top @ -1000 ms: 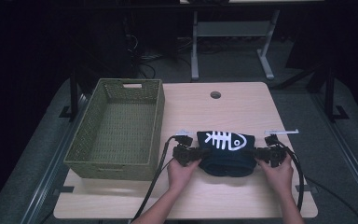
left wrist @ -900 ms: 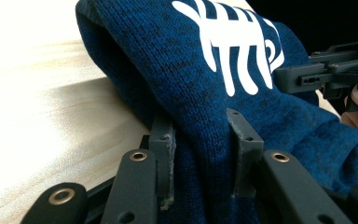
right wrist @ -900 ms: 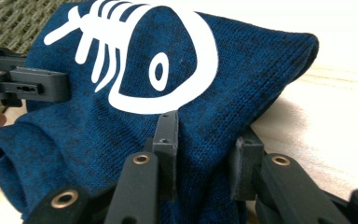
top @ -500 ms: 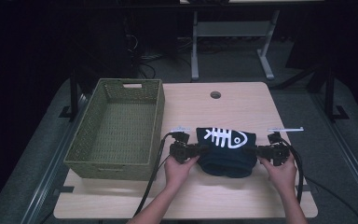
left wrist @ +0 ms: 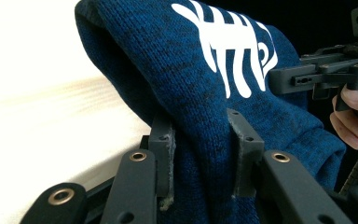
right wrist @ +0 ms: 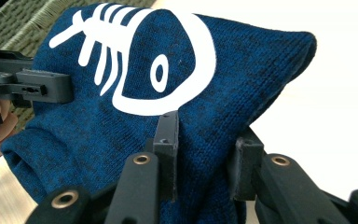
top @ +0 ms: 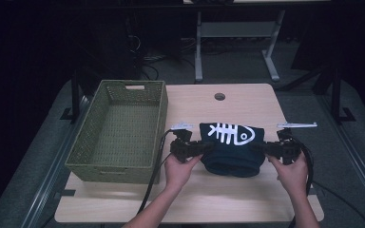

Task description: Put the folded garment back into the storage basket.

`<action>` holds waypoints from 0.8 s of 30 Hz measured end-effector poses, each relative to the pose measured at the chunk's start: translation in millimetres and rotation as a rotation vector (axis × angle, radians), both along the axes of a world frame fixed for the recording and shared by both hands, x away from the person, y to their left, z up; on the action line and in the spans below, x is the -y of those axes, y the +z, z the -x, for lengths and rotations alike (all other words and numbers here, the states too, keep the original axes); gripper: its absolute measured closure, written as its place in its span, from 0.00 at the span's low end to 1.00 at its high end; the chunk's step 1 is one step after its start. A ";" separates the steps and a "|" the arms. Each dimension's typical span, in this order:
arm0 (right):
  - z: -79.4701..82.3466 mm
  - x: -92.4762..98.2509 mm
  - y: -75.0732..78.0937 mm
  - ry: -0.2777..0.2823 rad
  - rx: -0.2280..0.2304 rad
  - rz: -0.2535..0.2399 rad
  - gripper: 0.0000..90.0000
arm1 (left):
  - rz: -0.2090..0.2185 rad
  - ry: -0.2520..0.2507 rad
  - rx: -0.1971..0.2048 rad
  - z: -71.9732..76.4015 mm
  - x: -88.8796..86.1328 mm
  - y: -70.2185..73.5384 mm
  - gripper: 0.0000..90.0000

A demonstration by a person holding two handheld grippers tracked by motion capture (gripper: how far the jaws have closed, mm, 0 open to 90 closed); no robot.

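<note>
At the near edge of the counter (top: 247,199) a person's two forearms come in, the left hand (top: 179,168) and right hand (top: 292,173) each holding a gripper. Between them hangs a dark blue knitted garment (top: 233,149) printed with a white fish skeleton (top: 230,133), stretched sideways, its lower folds resting on the wood. The left gripper (left wrist: 204,154) pinches a fold at the garment's left side, jaws pressed onto the knit. The right gripper (right wrist: 206,156) pinches a fold at its right side the same way. Left of the garment, just beside the left gripper, stands an olive woven basket (top: 88,147). Farther off, a round hole (top: 219,97) marks the counter's far middle.
</note>
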State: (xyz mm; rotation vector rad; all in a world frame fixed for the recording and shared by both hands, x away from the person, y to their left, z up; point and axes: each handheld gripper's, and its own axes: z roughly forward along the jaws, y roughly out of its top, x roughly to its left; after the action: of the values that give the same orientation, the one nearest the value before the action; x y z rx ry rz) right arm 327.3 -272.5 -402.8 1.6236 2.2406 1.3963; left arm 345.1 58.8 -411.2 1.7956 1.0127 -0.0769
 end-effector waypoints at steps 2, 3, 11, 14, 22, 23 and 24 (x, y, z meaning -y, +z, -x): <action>0.3 -2.2 3.6 0.003 0.003 0.000 0.77 | 0.001 0.001 0.005 0.1 -2.8 5.1 0.75; 0.1 -3.2 5.4 0.006 0.006 -0.002 0.77 | -0.003 0.002 0.007 0.1 -4.5 7.5 0.75; -2.5 -13.6 18.6 0.025 0.007 0.000 0.77 | -0.030 0.004 0.024 -0.9 -13.9 19.2 0.75; -3.6 -16.0 22.6 0.031 0.013 0.003 0.77 | -0.027 0.002 0.022 -2.8 -17.0 22.5 0.75; -5.9 -20.1 29.1 0.029 0.016 0.007 0.77 | -0.030 0.002 0.029 -5.0 -19.3 30.2 0.75; -6.0 -20.1 30.0 0.029 0.016 0.009 0.77 | -0.028 0.004 0.032 -5.1 -19.3 31.6 0.75; -6.4 -20.0 31.0 0.031 0.020 0.008 0.77 | -0.026 0.005 0.035 -5.3 -19.8 33.0 0.75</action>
State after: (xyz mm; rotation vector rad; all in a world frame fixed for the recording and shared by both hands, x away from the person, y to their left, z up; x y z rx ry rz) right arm 333.7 -252.5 -371.7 1.5720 2.2668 1.4022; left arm 350.5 78.6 -378.1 1.8120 0.9978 -0.0291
